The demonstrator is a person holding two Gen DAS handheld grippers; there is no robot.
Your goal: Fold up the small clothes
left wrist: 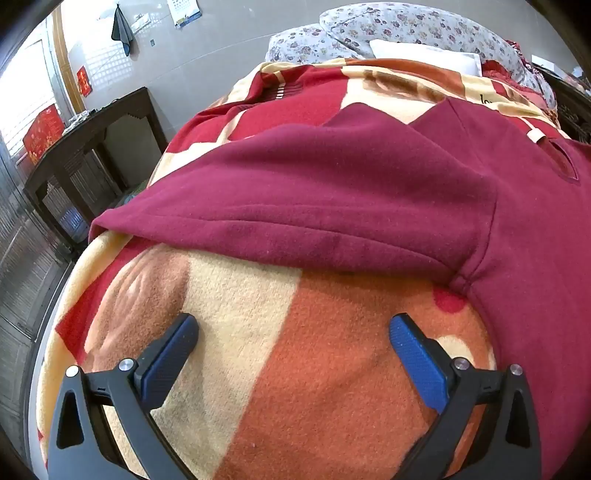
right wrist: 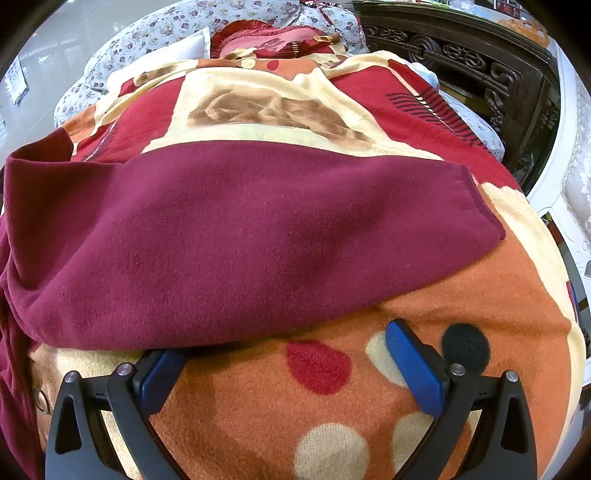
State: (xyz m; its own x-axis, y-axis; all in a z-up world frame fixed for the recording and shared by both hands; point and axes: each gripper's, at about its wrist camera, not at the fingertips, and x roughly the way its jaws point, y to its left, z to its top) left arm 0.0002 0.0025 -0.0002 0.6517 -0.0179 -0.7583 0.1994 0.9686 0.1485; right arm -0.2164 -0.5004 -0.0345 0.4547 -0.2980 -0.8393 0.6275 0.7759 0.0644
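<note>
A maroon fleece sweatshirt [left wrist: 332, 192] lies spread on a patterned blanket [left wrist: 258, 350]. In the left wrist view one sleeve stretches left and the body runs down the right side. My left gripper [left wrist: 293, 332] is open and empty, just short of the sleeve's near edge. In the right wrist view the other sleeve [right wrist: 240, 240] lies across the blanket [right wrist: 332, 406], its cuff end at the right. My right gripper [right wrist: 284, 343] is open at that sleeve's near edge; its left fingertip is tucked under the cloth edge and its right fingertip is bare.
Floral pillows [left wrist: 388, 26] and a white pillow [left wrist: 424, 55] lie at the bed's far end. A dark wooden table [left wrist: 92, 147] stands left of the bed. A carved dark headboard [right wrist: 480, 74] and white furniture [right wrist: 569, 184] stand to the right.
</note>
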